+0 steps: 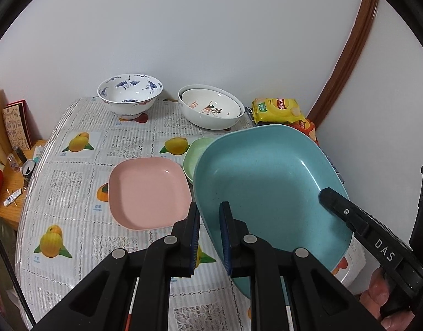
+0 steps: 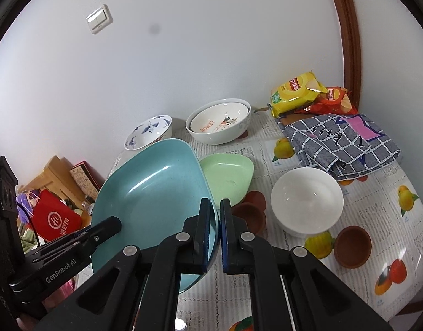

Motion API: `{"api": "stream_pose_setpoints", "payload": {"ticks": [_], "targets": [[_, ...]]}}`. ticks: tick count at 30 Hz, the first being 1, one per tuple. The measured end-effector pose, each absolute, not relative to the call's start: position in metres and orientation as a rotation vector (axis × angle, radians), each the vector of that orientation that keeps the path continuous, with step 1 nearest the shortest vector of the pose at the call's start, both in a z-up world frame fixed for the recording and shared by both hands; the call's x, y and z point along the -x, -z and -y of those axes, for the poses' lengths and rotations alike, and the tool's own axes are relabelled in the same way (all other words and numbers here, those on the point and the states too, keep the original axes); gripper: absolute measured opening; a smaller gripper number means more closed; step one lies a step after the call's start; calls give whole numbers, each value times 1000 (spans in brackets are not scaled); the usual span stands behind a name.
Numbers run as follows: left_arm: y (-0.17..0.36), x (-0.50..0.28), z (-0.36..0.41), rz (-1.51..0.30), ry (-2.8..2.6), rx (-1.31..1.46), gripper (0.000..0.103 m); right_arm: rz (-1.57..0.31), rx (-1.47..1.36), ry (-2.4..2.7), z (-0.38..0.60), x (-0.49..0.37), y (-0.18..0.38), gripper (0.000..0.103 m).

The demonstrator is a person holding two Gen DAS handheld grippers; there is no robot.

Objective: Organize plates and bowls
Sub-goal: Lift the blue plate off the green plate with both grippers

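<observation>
- White walls meet behind a bench (image 1: 82, 165) covered with a fruit-print cloth, its left edge curving out of sight.
- Left tongs (image 1: 210, 237) pinch the near rim of the teal plate (image 1: 266, 182); right tongs (image 2: 215, 231) pinch its opposite rim. The plate hangs tilted, clear of the cloth.
- Beyond the teal plate, a green plate (image 2: 228, 179) lies partly hidden by its raised edge; only a sliver shows in the left view.
- Left of the teal plate, a pink plate (image 1: 149, 190) sits flat, its near corner cut off by the left tongs.
- Far behind the teal plate, a blue-patterned bowl (image 1: 130, 93) stands by the wall beside nested white bowls (image 1: 211, 109).
- Right of the teal plate rest a plain white bowl (image 2: 306, 202), small brown dishes (image 2: 352, 245) and a checked cloth (image 2: 341, 146); the dishes nearest the plate are half covered.
- Snack bags (image 2: 297, 91) lie behind the checked cloth; their print is too small to read.
</observation>
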State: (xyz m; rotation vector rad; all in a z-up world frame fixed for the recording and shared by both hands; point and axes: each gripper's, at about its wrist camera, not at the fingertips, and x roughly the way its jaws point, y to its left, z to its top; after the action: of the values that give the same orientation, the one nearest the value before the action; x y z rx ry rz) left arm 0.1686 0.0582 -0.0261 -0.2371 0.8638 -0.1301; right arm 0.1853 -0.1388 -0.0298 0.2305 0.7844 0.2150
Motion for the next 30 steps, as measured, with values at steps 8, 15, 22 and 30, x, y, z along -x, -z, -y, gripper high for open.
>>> {"api": "stream_pose_setpoints", "payload": {"ticks": [8, 15, 22, 30], "targets": [[24, -158, -65, -863, 132, 234, 14, -778, -232, -213, 132, -172, 27, 7], [25, -151, -73, -864, 129, 242, 14, -775, -230, -222, 124, -167, 26, 7], [28, -151, -79, -867, 117, 251, 14, -779, -225, -231, 116, -165, 28, 7], [32, -154, -85, -873, 113, 256, 14, -781, -225, -234, 111, -167, 31, 7]]}}
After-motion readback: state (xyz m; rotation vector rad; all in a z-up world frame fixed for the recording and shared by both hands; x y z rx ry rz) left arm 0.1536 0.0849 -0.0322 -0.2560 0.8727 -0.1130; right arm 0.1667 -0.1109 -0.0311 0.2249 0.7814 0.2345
